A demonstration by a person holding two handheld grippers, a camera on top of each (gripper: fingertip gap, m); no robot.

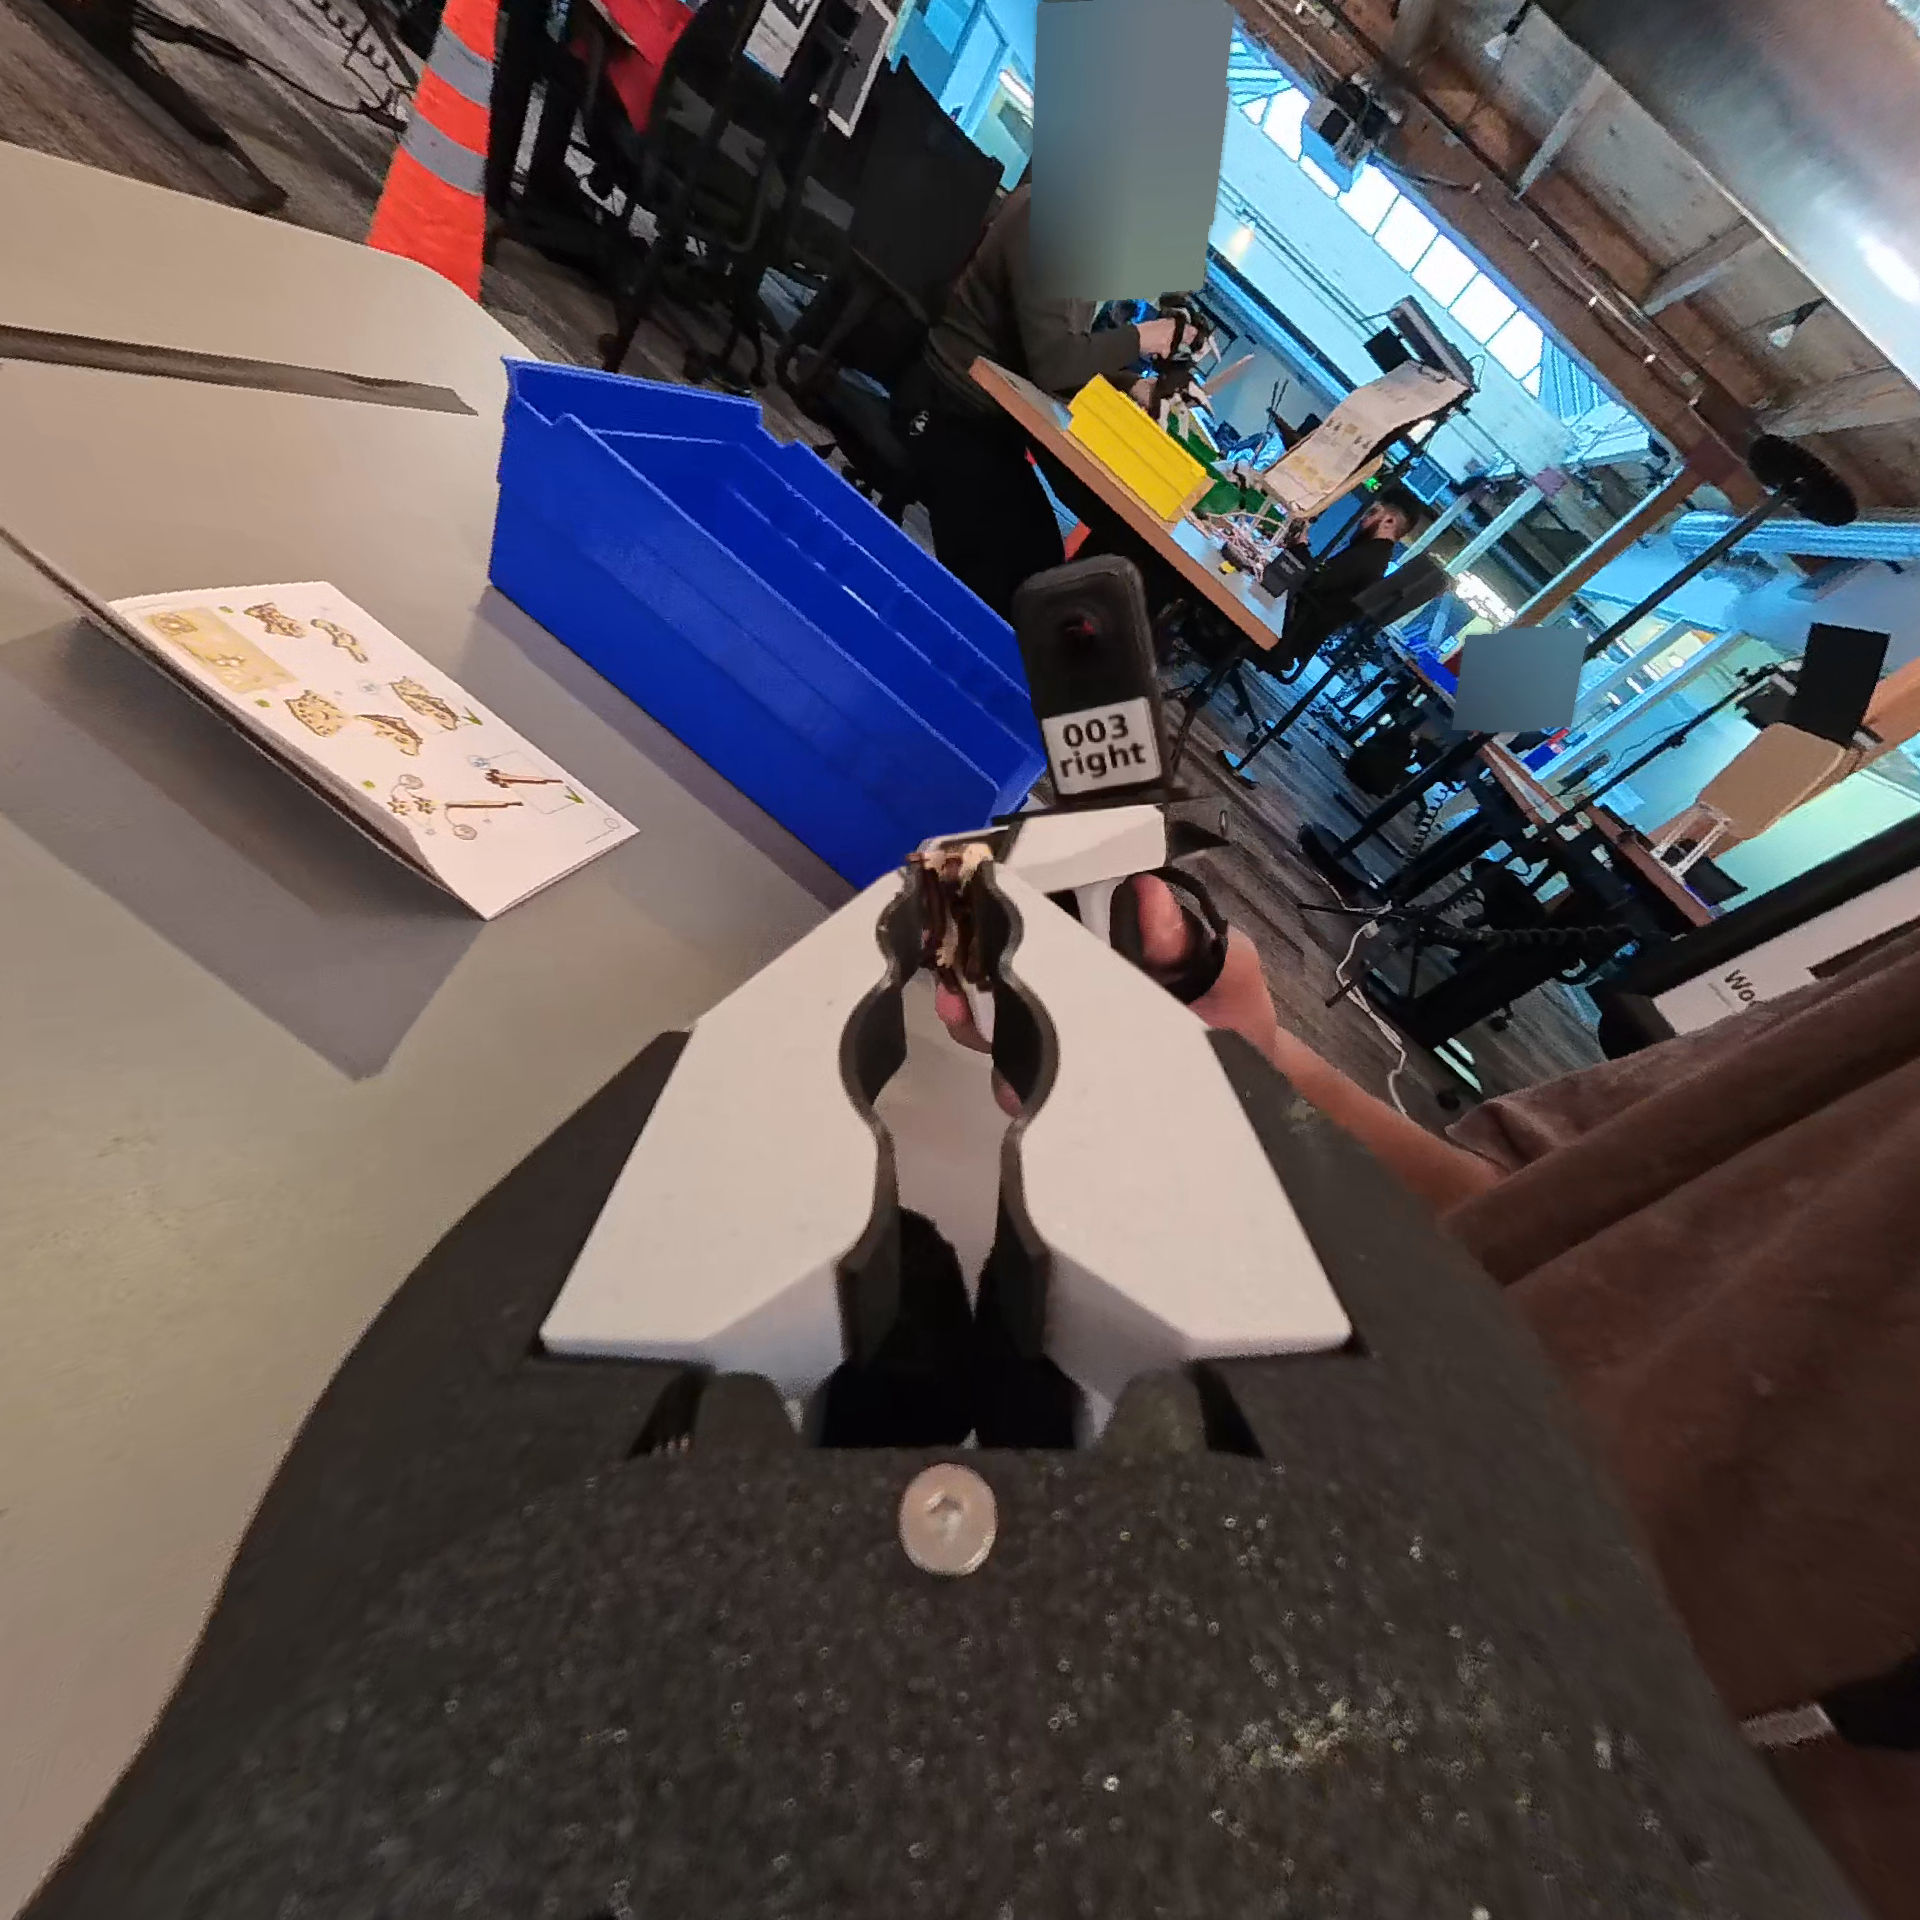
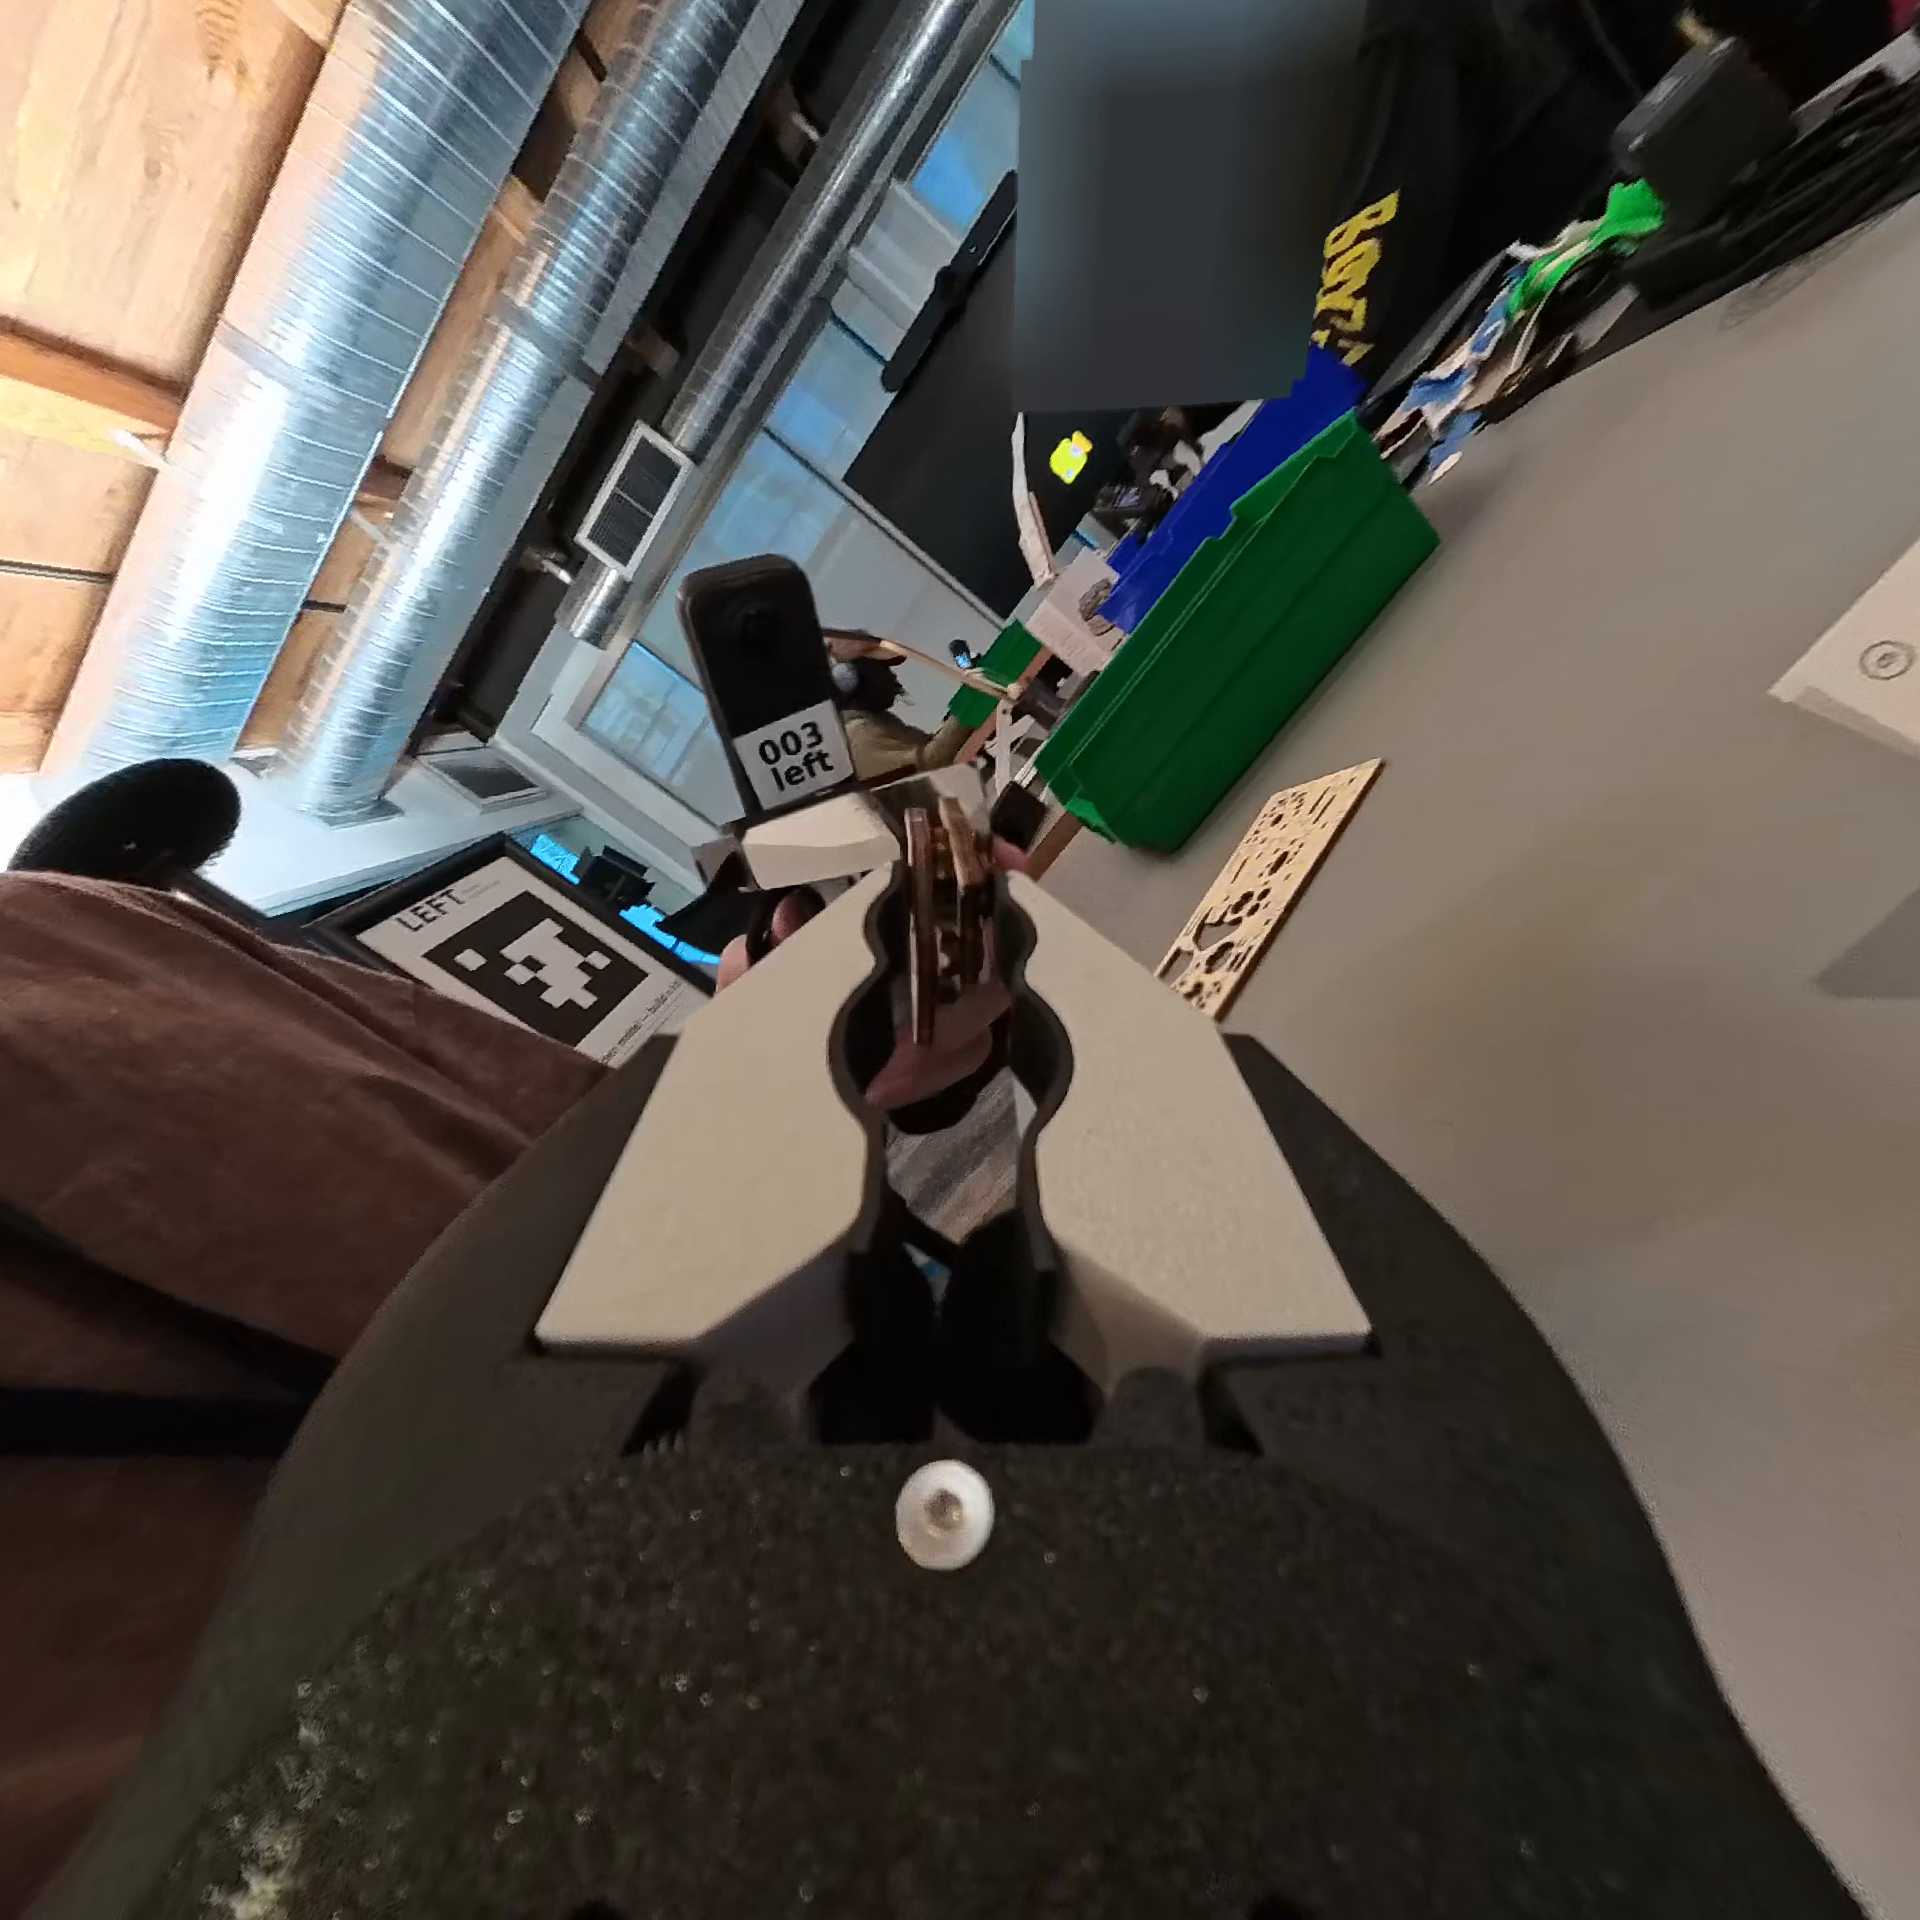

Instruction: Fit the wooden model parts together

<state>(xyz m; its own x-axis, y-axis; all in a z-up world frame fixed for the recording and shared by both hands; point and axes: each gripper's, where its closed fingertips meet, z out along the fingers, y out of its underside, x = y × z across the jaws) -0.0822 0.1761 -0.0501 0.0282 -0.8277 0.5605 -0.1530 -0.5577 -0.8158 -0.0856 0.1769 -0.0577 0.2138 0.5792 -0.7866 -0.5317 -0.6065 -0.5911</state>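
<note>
A busy workshop lay behind a grey surface [image 1: 208, 1039], both tools raised off it.

The left hand-held gripper [image 1: 951, 914] and right hand-held gripper [image 2: 951, 914] met tip to tip, each pinching the upright wooden model parts [image 2: 940, 925] edge-on between them.

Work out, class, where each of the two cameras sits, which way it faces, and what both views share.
Left wrist view: sits on the left gripper, faces the grey table with a blue plastic bin and folded paper instruction sheet; brown sleeve shows.
Right wrist view: sits on the right gripper, faces a green plastic bin and flat punched wooden sheet; brown sleeve shows.
Shared: both grippers meet tip to tip around the small wooden model parts.
</note>
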